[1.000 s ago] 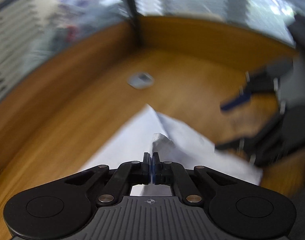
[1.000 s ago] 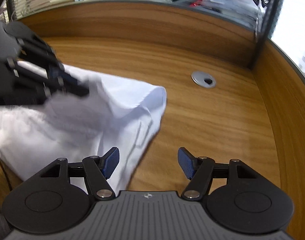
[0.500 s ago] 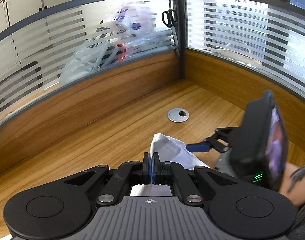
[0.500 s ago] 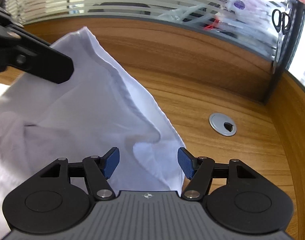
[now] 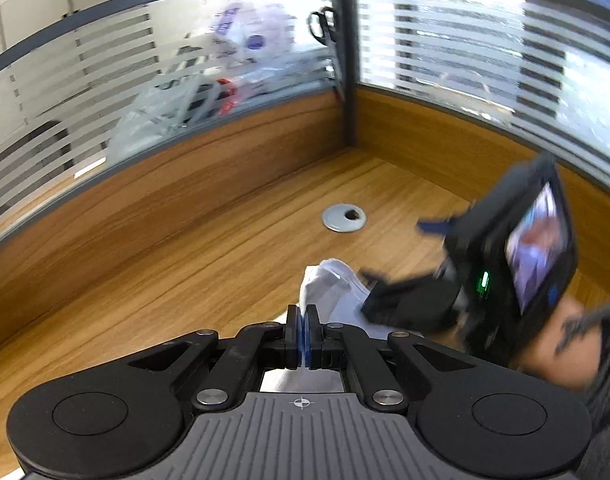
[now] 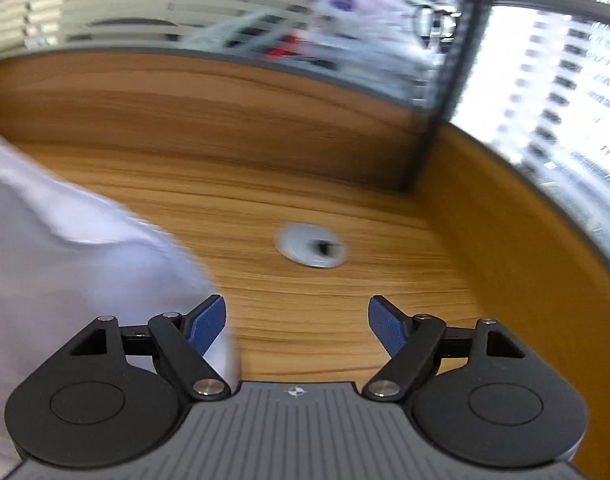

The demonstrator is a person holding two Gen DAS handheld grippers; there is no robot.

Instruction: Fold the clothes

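Between the left gripper's (image 5: 304, 334) own fingertips sits a pinched edge of the white garment (image 5: 337, 292), jaws clamped tight on it, cloth bunching up just ahead and slightly right of the tips, lifted off the wooden desk (image 5: 185, 264). Rest of the fabric drops below and behind that gripper, mostly hidden by its body. Right gripper (image 6: 297, 322) is spread wide, holding nothing; in its own view the garment (image 6: 65, 264) lies to its left, edge running from far-left back down to the left fingertip (image 6: 207, 322), touching or just behind that pad, hard to tell through blur. Nothing but bare desk between the two blue pads. From the left wrist view the right gripper (image 5: 409, 280) sits just right of the held bunch, near it, tips pointing leftward toward the cloth, blurred. So the free edge is left of the right gripper, and that one is the nearer free tool to take it; likely needs to shift left and close on the hem. Risk: grabs a single loose layer or misses. Further ahead of both, a grey cable grommet (image 6: 311, 246) in the desk, well apart from the cloth, then the wood-and-glass partition (image 5: 225, 80).
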